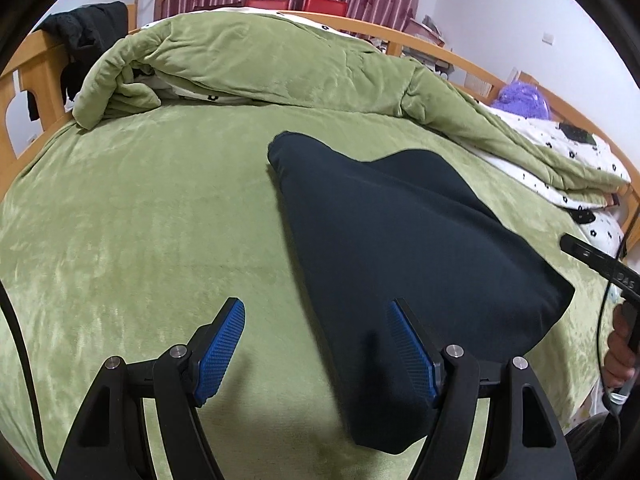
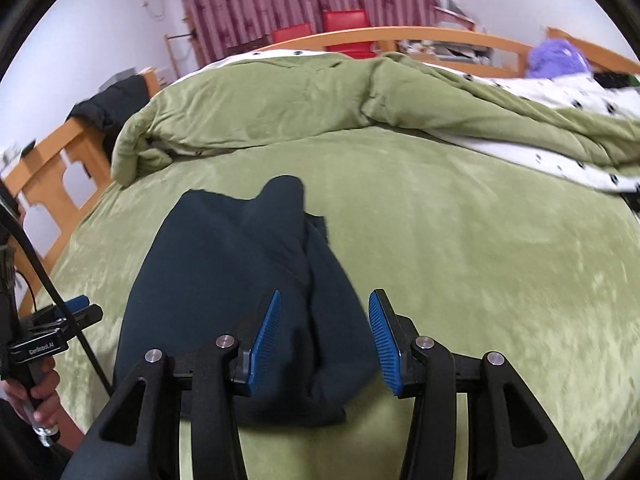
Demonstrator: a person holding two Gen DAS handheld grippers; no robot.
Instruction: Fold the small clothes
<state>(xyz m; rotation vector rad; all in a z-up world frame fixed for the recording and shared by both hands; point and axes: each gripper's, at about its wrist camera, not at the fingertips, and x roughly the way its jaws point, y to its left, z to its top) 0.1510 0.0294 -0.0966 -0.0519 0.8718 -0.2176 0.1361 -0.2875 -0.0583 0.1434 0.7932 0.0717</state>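
- Dark navy garment (image 1: 404, 248) lies folded on the green plush bedspread (image 1: 140, 216); in the left wrist view its long axis runs from the near edge of the bed away toward the far left, ending in a narrow rounded tip. Wider near end sits under the left gripper's right finger.
- In the right wrist view the same garment (image 2: 224, 280) runs almost straight away from the camera, with a raised fold ridge along its right side and two humps at the far end.
- Rumpled green quilt (image 1: 256, 68), white flower-print lining showing, is heaped across the far side of the bed, well apart from the garment.
- Wooden bed frame (image 1: 36, 68) carries a black garment (image 1: 88, 28) draped over its left rail.
- Left gripper (image 1: 316, 320): blue pads spread wide, nothing between them, right finger over the garment's near left edge.
- Right gripper (image 2: 325, 312): fingers apart, straddling the fold ridge above the cloth; contact cannot be told.
- Purple fuzzy item (image 2: 558, 58) sits at the far right of the bed.
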